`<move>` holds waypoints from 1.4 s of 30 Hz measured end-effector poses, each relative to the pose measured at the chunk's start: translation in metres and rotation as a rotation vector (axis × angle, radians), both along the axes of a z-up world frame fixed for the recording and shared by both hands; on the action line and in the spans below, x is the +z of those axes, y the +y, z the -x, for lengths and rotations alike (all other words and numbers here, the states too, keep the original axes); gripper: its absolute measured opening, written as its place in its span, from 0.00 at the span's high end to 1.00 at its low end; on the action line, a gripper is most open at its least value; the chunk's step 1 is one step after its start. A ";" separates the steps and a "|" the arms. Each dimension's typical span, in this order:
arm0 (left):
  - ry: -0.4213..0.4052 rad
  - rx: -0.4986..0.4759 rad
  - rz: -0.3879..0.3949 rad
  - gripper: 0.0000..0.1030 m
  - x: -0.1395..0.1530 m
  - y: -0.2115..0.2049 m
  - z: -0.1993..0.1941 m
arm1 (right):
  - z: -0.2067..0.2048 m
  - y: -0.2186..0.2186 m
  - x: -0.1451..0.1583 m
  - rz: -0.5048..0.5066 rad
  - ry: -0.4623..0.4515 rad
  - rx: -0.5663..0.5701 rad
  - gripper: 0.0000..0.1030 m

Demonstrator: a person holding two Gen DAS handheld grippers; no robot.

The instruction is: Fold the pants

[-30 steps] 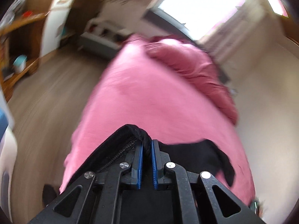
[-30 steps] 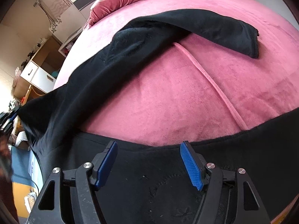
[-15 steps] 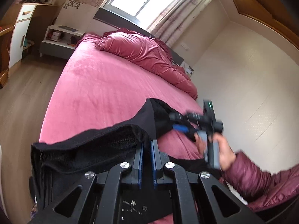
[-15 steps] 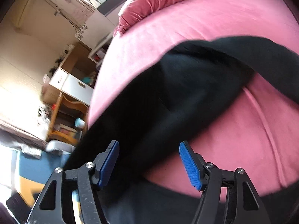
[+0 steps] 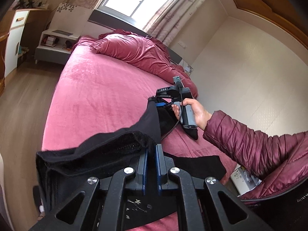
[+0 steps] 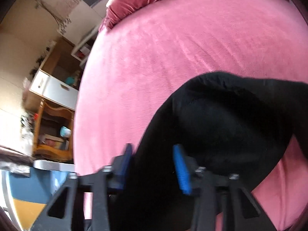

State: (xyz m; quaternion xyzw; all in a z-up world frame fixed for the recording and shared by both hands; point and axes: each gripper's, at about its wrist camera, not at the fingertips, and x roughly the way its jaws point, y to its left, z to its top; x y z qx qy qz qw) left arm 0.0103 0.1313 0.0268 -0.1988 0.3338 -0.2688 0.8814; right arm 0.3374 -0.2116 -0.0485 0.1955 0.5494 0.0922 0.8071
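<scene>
Pants [image 5: 107, 150], black, are lying partly on the bed [image 5: 100, 96] and partly lifted off it between two grippers. Left gripper [image 5: 151, 154] is pinching a bunched edge of the pants, its blue pads pressed nearly together on the cloth; from there the fabric is stretching as a raised band toward the right gripper [image 5: 160, 104].

Left wrist view is showing what the right cannot: a hand [image 5: 194, 109] in a maroon padded sleeve [image 5: 250, 140] is holding the right gripper's handle above the bed, with the pants' far edge meeting that gripper's blue pads. A pillow [image 5: 134, 50] and rumpled duvet are lying at the head of the bed under a window [image 5: 138, 2], and a nightstand [image 5: 55, 42] is standing beside it. More black cloth is lying flat on the bed near the sleeve.

Right wrist view, blurred, is showing its own fingers [image 6: 181, 169] from behind: the jaws have just been closing, with a fold of the pants [image 6: 221, 127] running between them. A visible gap is remaining between the pads, and whether they are pressing the cloth cannot be told from this view. Beyond the fold, bare pink cover is filling the frame, with shelves [image 6: 52, 127] off the bed's left edge.
</scene>
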 end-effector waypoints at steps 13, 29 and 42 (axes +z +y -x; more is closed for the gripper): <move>0.194 0.402 -0.109 0.93 0.018 0.107 -0.194 | 0.044 -0.048 0.075 -0.132 -0.239 0.032 0.94; 0.164 0.405 -0.124 0.93 -0.006 0.104 -0.085 | 0.235 -0.083 0.052 -0.152 -0.259 0.142 1.00; 0.191 0.367 -0.088 0.93 -0.051 0.063 0.006 | 0.230 -0.052 0.030 -0.085 -0.158 0.187 0.54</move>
